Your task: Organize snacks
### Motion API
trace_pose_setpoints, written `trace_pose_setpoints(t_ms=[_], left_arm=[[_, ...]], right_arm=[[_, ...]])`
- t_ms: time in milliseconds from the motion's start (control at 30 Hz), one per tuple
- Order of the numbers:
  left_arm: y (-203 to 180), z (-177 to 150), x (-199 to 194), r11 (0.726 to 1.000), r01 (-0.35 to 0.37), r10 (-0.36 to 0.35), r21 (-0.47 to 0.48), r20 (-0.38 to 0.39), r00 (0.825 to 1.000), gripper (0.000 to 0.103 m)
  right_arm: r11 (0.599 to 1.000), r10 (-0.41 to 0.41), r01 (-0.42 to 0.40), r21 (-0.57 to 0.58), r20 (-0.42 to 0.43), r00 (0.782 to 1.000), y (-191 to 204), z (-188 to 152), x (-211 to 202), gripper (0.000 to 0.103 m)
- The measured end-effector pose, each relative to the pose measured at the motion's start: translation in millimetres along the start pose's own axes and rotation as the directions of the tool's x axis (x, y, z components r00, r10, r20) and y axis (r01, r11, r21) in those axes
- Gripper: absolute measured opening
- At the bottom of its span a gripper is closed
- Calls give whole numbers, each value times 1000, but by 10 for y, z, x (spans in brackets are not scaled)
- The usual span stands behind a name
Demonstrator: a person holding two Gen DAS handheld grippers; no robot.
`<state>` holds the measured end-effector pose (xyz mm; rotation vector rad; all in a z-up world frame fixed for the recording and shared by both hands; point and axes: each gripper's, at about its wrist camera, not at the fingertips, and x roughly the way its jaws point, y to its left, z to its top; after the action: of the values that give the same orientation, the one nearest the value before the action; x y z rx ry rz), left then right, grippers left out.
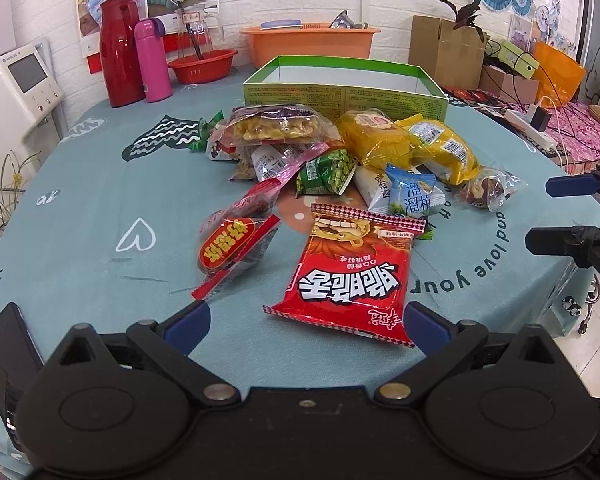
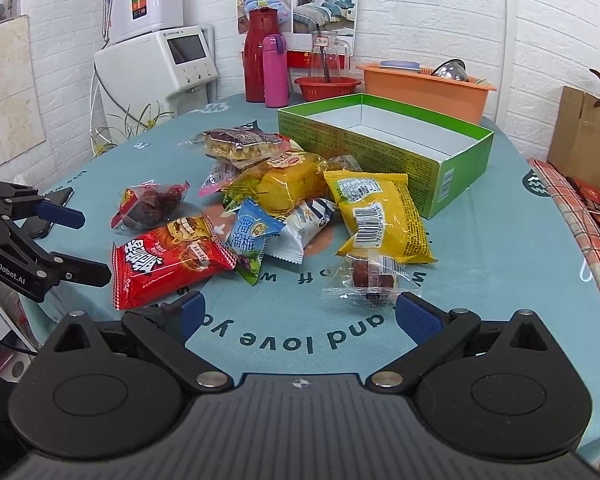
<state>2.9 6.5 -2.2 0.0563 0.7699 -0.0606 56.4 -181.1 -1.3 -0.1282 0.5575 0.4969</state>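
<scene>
I hold two grippers over a round table (image 1: 80, 200) covered in a teal cloth, and both sets of fingers are spread wide and hold nothing. A heap of snacks (image 2: 284, 196) lies mid-table, with an empty green box (image 2: 384, 140) just behind it at twelve o'clock. My left gripper (image 1: 306, 322) hovers low with a red chip bag (image 1: 350, 270) straight ahead at twelve o'clock, its near edge between my fingers. My right gripper (image 2: 296, 316) faces a small clear-wrapped brown sweet (image 2: 374, 278) at one o'clock, beside a yellow packet (image 2: 380, 216). To do this well, I judge I should take the loose outer packets first, pinching a crimped edge, then lift over the box wall. The cloth near me is bare, giving room; the table edge drops away close at my right, at three o'clock.
</scene>
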Motion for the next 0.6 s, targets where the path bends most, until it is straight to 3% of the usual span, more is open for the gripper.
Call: trace_pose_setpoints(t_ms=[600], left_arm=[[44,17,52,999,37,-38,-16,-20,999,103]], right_arm=[[997,71,-71,-2,-12,997,81,-28,87,103]])
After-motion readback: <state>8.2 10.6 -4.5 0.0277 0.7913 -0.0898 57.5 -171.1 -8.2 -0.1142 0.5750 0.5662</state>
